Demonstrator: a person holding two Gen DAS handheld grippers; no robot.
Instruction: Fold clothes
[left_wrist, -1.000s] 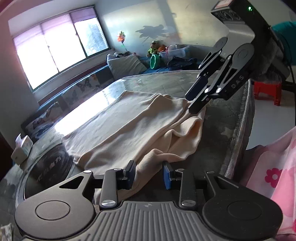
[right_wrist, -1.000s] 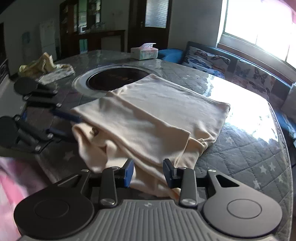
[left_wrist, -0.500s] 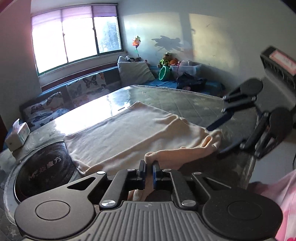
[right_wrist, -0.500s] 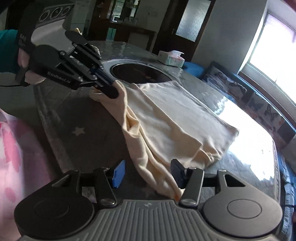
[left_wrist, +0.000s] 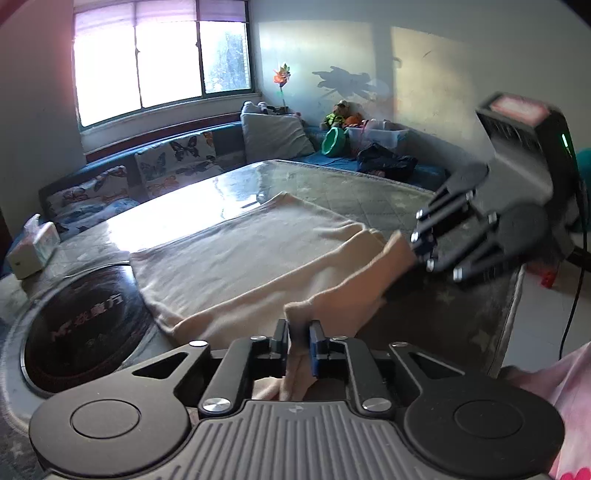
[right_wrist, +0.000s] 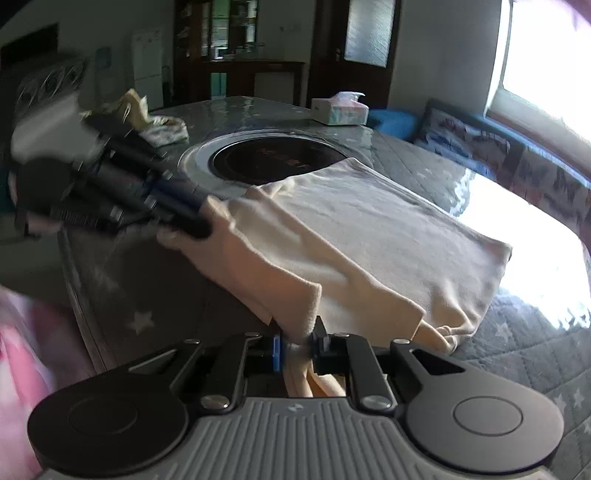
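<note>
A cream garment (left_wrist: 240, 258) lies partly folded on the quilted grey table (left_wrist: 369, 192). Its near edge is lifted and stretched between my two grippers. My left gripper (left_wrist: 299, 341) pinches one end of that edge; its jaws are opening slightly with the cloth still pressed between the pads. In the right wrist view the garment (right_wrist: 369, 229) spreads away from my right gripper (right_wrist: 297, 343), whose jaws are closing, with a bunch of fabric between the pads. Each view shows the other gripper: the right gripper (left_wrist: 410, 254) and the left gripper (right_wrist: 199, 221) both grip cloth.
A round dark hob (right_wrist: 277, 162) is set into the table beside the garment. A tissue box (right_wrist: 340, 109) and a crumpled yellowish cloth (right_wrist: 147, 118) sit further back. A sofa with butterfly cushions (left_wrist: 173, 158) runs under the window. Pink floral fabric (left_wrist: 554, 406) hangs at the table's near edge.
The left gripper closed on the garment's near edge and raised it. The right gripper, open half a second ago, has closed on the fabric too, and the edge is pulled taut between them.
</note>
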